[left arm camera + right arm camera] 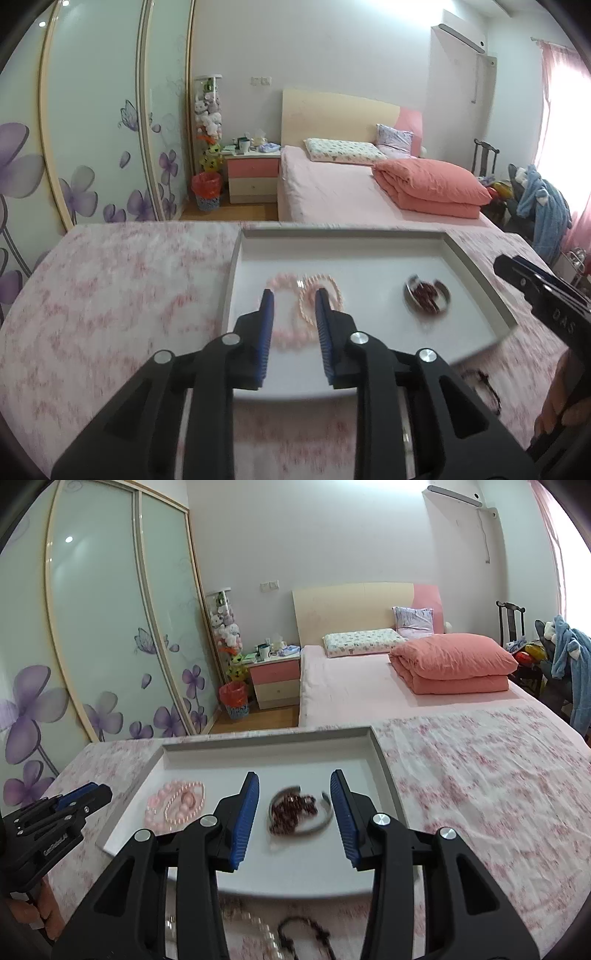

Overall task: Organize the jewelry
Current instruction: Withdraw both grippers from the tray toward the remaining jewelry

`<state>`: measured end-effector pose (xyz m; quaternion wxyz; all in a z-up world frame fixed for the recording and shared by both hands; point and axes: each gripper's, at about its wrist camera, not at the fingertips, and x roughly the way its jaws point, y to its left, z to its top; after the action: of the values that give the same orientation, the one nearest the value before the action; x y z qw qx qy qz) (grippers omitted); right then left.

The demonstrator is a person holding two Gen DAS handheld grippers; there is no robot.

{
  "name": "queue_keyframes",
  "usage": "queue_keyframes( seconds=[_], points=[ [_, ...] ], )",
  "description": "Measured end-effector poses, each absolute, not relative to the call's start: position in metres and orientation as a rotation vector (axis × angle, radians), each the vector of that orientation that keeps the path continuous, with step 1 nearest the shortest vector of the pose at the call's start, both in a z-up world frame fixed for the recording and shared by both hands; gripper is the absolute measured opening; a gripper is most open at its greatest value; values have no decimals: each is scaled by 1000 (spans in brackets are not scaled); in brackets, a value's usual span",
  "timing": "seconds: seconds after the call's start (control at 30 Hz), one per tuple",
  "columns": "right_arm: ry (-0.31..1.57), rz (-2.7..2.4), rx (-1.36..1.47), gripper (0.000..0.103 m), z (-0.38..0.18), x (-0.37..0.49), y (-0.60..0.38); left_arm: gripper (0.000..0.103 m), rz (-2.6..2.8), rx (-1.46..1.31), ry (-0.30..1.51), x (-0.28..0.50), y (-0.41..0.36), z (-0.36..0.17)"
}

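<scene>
Right wrist view: the right gripper [293, 812] hangs with jaws spread and empty over a white tray [384, 771], a dark red bead string [295, 808] coiled in a metal bangle [321, 821] lying straight ahead at twelve o'clock. Pink bead bracelets [175, 806] lie at ten o'clock, nearer the left gripper [293, 317], whose jaws are parted and empty. More jewelry [295, 938] lies loose on the cloth at six o'clock. The right tongs read "DAS"; the left's lettering is too blurred.

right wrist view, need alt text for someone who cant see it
The open right gripper hangs over a white tray on a pink floral cloth, framing a dark red bead bracelet. Pink bead bracelets lie to its left; a bed is behind.
</scene>
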<state>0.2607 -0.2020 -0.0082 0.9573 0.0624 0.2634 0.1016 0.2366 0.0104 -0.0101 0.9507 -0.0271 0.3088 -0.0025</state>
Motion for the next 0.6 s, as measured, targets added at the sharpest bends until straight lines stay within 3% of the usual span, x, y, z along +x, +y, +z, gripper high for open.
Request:
queue_keyframes(
  seconds=[0.33, 0.5, 0.6],
  points=[
    [602, 204, 146, 42, -23, 215, -230, 56, -184, -64, 748, 174, -17, -37],
    [623, 196, 160, 42, -28, 192, -243, 77, -247, -17, 805, 158, -41, -52],
    [632, 192, 180, 42, -30, 182, -249, 82, -245, 20, 832, 157, -51, -61]
  ],
)
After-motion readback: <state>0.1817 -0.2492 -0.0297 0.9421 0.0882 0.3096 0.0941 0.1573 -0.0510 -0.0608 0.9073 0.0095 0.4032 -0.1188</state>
